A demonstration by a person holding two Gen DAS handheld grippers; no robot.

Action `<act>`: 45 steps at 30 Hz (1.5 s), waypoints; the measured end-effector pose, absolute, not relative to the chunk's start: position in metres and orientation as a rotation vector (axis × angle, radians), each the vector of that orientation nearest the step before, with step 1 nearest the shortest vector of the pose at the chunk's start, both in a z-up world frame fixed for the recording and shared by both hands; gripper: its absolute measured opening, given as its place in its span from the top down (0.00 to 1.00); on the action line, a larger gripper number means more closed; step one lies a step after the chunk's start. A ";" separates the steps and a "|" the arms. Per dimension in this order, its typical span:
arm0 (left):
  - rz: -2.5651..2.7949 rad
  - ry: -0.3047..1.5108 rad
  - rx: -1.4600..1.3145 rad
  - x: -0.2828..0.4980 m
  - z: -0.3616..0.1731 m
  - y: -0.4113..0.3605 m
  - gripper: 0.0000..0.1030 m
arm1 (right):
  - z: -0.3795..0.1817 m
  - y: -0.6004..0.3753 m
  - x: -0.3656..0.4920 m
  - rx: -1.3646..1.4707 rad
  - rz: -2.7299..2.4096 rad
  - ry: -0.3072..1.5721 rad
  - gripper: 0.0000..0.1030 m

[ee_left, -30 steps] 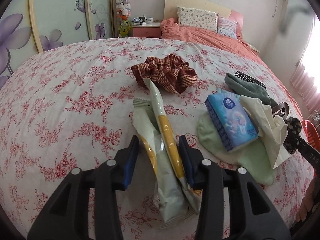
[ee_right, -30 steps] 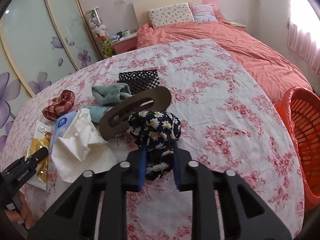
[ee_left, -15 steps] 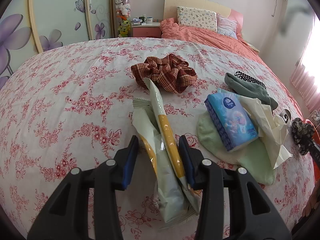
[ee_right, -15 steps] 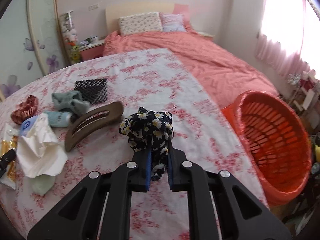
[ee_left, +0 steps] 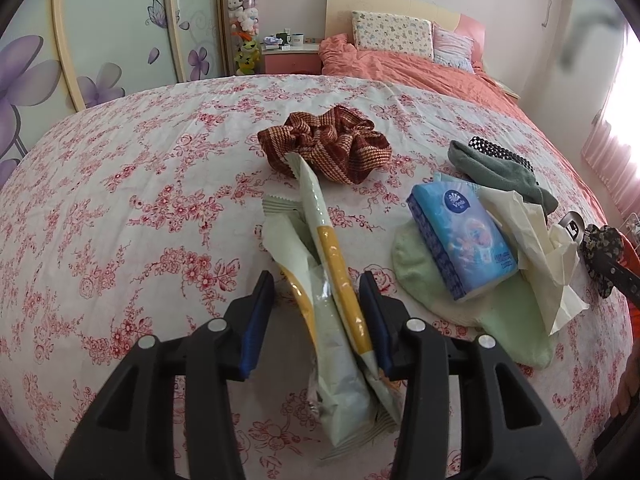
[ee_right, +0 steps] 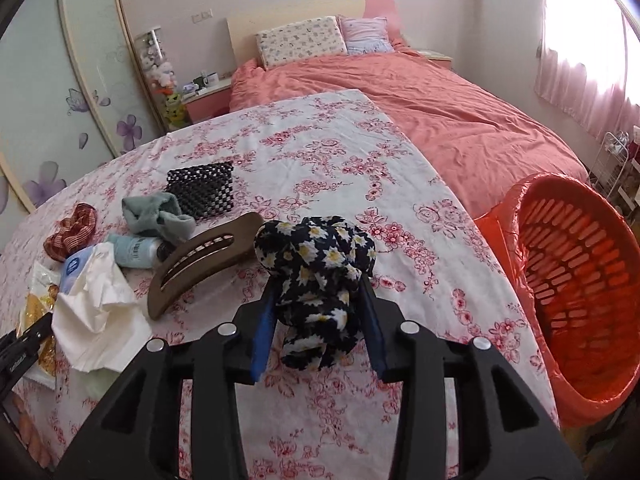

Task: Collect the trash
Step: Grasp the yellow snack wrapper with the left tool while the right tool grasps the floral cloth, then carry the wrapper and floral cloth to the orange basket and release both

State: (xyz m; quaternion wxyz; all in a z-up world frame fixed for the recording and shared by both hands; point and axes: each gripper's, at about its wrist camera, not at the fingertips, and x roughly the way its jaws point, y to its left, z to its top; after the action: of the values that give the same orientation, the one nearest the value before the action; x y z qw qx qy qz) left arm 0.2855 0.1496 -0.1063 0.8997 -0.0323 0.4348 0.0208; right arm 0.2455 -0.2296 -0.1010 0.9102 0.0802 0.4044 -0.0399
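At lower centre, the left gripper (ee_left: 316, 312) stood spread, opening around a snack wrapper (ee_left: 340, 300); the right gripper (ee_right: 318, 322) was opening, a daisy-print scrunchie (ee_right: 316, 268) between its blue pads (orange basket (ee_right: 576, 280) at right).

Plaid scrunchie (ee_left: 328, 144), brown hair clip (ee_right: 200, 258), tissue pack (ee_left: 464, 240), black beaded pouch (ee_right: 202, 190)

One brand can be read: "Vinda", in white on a dark blue round badge at the upper end of the light blue tissue pack (ee_left: 464, 240), which lies ahead and to the right of the left hand-held gripper (ee_left: 316, 312). Small print along the pack's lower right edge is too fine to make out. No other lettering is legible.
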 end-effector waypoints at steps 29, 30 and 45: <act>0.033 0.903 -0.076 0.260 -0.106 0.147 0.35 | -0.104 -0.229 0.247 0.141 -0.092 0.863 0.73; 0.031 0.903 -0.075 0.260 -0.106 0.146 0.38 | -0.104 -0.229 0.247 0.141 -0.092 0.863 0.73; -0.019 0.850 -0.061 0.249 -0.082 0.134 0.82 | -0.094 -0.249 0.221 0.197 -0.060 0.808 0.87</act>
State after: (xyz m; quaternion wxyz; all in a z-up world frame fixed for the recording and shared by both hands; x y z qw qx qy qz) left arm 0.2486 0.1339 -0.0816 0.9106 -0.0296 0.4122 -0.0093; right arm 0.2212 -0.2486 -0.0938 0.9143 0.0959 0.3925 -0.0292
